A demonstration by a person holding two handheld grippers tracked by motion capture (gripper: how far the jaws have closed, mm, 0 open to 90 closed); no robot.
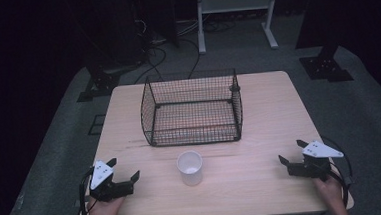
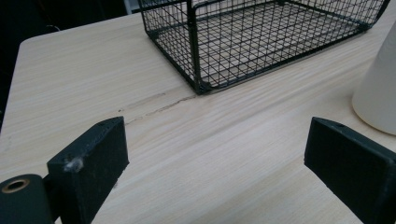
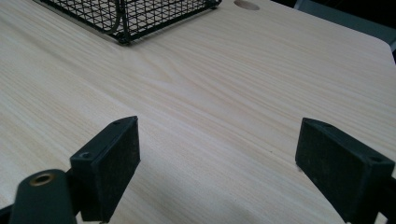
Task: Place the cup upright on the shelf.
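Observation:
A white paper cup [image 1: 189, 167] stands upright on the pale wooden table [image 1: 260, 128], just in front of a black wire basket [image 1: 192, 109] that looks empty. My left gripper [image 1: 123, 169] rests near the table's front left corner, open, with nothing between its jaws. In the left gripper view the cup [image 2: 379, 88] is at the right edge and the basket [image 2: 261, 37] lies ahead; the gripper [image 2: 215, 154] hovers over bare wood. My right gripper [image 1: 292, 151] sits open near the front right corner. The right gripper view has the gripper [image 3: 217, 161] over bare table, the basket's corner [image 3: 135, 16] at top left.
Beyond the table a grey floor holds black stand bases [image 1: 97, 85], loose cables [image 1: 160, 51] and a white frame [image 1: 235, 14]. A small round hole [image 3: 246, 4] marks the table's far edge. Bare wood lies to either side of the cup.

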